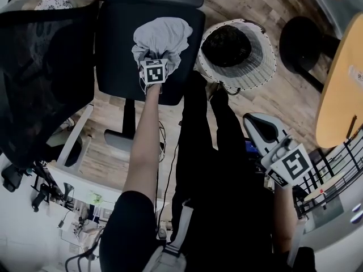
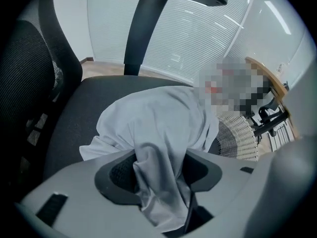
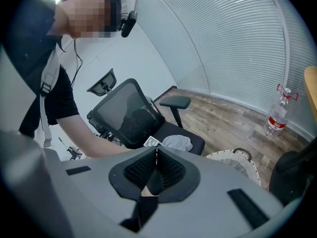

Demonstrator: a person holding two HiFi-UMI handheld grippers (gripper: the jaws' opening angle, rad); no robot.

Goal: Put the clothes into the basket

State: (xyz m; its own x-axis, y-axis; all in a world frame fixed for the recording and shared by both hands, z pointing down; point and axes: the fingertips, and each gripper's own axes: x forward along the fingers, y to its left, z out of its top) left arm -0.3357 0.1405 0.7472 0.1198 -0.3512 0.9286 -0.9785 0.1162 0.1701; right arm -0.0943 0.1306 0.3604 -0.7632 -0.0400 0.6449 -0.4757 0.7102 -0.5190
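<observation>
Nothing legible — bottle label (image 3: 276,122) too blurred

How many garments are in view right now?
2: a grey garment on the chair seat, gripped by the left gripper, and what looks like a dark garment inside the basket. Others may hide beneath it.

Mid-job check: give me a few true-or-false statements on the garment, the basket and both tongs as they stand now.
1. The left tongs are closed on the grey garment. True.
2. The grey garment already lies in the basket. False: it sits on the chair seat, beside the basket.
3. The basket is empty. False: dark clothing lies inside it.
4. The right tongs are shut with nothing between them. True.
</observation>
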